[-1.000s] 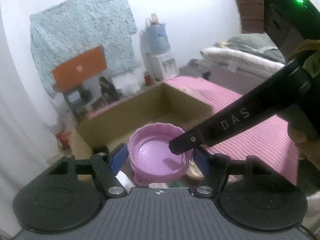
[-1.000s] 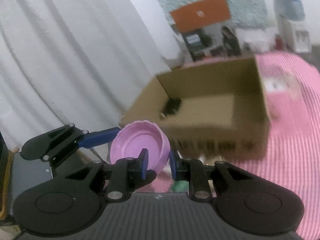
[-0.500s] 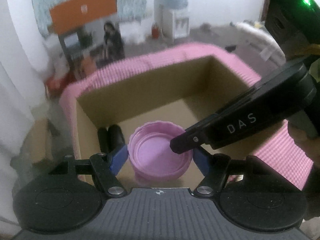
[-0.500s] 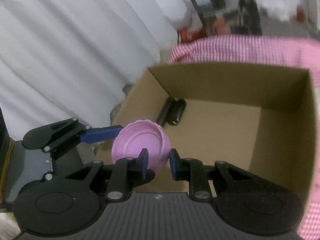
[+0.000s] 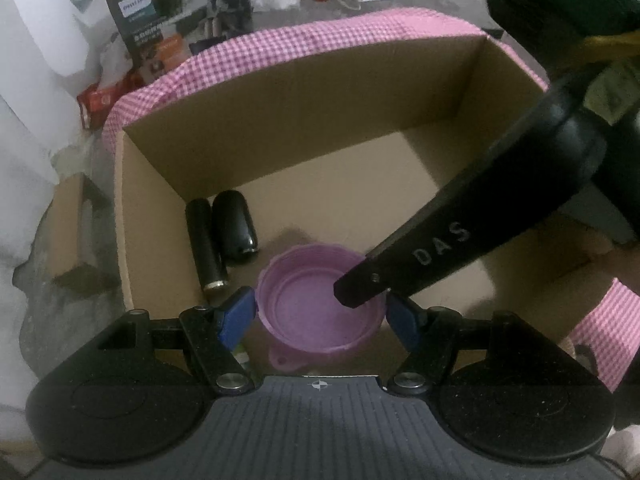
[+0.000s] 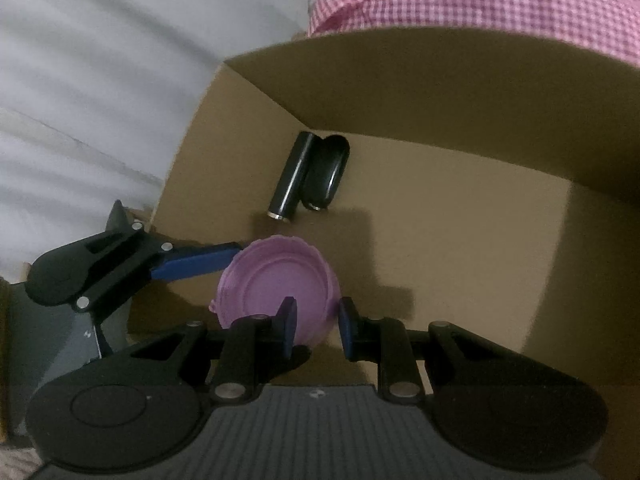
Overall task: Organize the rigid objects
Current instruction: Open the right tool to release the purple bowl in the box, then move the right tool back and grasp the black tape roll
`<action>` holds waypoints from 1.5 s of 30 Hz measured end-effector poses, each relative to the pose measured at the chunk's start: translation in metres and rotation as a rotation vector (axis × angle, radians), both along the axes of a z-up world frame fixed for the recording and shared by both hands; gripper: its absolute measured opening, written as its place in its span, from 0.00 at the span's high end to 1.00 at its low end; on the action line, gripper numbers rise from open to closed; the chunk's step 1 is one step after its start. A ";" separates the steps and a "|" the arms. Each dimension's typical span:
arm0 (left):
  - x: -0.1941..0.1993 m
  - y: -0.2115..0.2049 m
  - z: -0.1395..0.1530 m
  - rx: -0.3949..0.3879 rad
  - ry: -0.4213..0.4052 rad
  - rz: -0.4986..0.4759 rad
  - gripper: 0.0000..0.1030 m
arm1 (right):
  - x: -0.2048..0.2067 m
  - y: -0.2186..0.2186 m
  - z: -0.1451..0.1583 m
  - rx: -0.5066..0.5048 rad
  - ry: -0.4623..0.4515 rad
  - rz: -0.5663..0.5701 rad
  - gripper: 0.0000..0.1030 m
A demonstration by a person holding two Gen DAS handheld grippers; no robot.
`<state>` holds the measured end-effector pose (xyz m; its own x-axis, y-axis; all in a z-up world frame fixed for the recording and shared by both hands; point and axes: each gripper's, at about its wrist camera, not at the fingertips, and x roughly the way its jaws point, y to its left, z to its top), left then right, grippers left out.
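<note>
Over the open brown cardboard box (image 5: pixel 304 128), your left gripper (image 5: pixel 320 312) and right gripper (image 6: pixel 316 324) are both clamping the round purple plastic lid (image 5: pixel 320 304); two black cylinders (image 6: pixel 312 176) are lying at eleven o'clock.

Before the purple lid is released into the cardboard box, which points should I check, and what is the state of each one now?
1. Left gripper spans the purple lid across its sides: ok.
2. Right gripper pinches the lid's rim: ok.
3. Lid is over the cardboard box, inside its walls: ok.
4. Box floor below the lid is bare: ok.
5. Lid is apart from the black cylinder and the black oval object: ok.
6. Lid already rests on the floor: cannot tell.
</note>
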<state>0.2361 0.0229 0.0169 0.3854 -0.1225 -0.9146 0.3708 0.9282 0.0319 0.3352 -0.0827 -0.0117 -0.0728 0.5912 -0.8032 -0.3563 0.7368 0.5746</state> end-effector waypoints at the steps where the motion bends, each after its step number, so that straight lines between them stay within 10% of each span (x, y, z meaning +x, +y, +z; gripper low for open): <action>1: -0.001 -0.001 0.000 0.004 0.000 -0.007 0.28 | 0.002 0.002 -0.003 -0.008 0.009 0.006 0.76; 14: -0.015 0.002 0.023 -0.036 -0.064 0.011 0.22 | 0.004 -0.010 0.002 0.019 0.015 -0.036 0.67; 28: -0.130 -0.002 0.090 -0.144 -0.396 -0.019 0.10 | -0.166 -0.116 0.142 0.165 -0.673 -0.224 0.00; 39: -0.188 -0.050 0.034 -0.266 -0.345 -0.139 0.08 | -0.312 -0.166 0.128 -0.060 -0.890 -0.359 0.00; 45: -0.205 -0.090 -0.009 -0.262 -0.282 -0.243 0.08 | -0.329 -0.187 0.089 -0.104 -0.826 -0.415 0.00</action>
